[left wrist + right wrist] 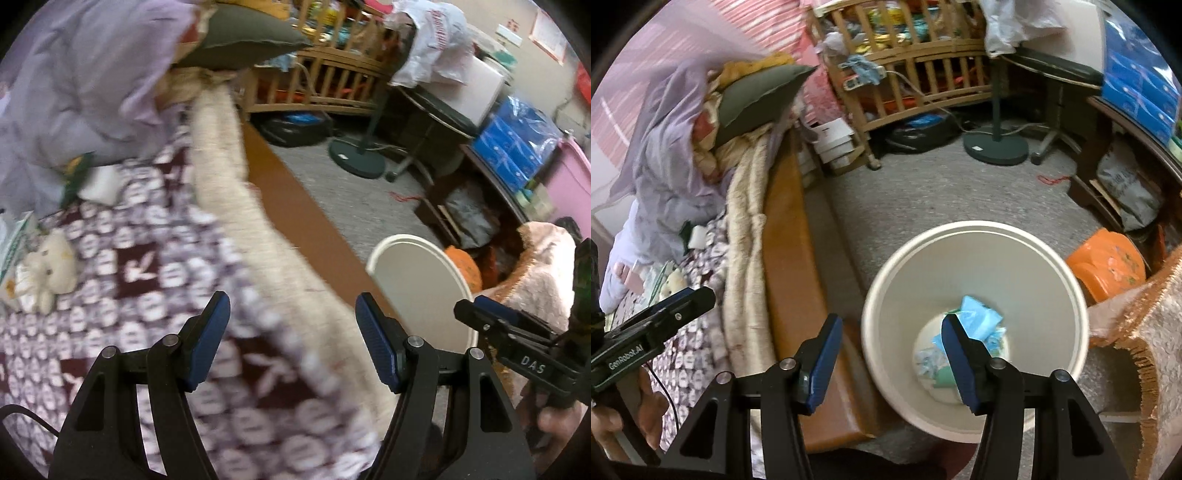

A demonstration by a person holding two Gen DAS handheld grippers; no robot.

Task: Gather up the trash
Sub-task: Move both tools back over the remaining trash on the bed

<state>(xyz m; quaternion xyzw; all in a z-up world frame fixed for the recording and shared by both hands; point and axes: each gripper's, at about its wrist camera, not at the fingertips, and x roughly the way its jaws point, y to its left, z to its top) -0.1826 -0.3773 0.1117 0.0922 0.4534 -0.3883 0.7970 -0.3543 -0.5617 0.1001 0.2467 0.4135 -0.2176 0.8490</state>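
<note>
A cream round trash bin (1052, 280) stands on the grey floor beside the bed; it also shows in the left wrist view (417, 280). Blue and green crumpled trash (979, 321) lies at its bottom. My right gripper (892, 328) is open and empty, above the bin's left rim. My left gripper (291, 306) is open and empty over the maroon patterned blanket (140, 273) on the bed. A white scrap (98, 186) and green wrapper (75, 173) lie on the blanket by the purple cloth. The left gripper also shows in the right wrist view (683, 299).
A small cream plush toy (48, 269) lies on the blanket. A brown bed edge (790, 280) runs beside the bin. An orange stool (1108, 269), a fan base (995, 147), a wooden crib (916, 55) and a fuzzy covered seat (1137, 321) surround the floor.
</note>
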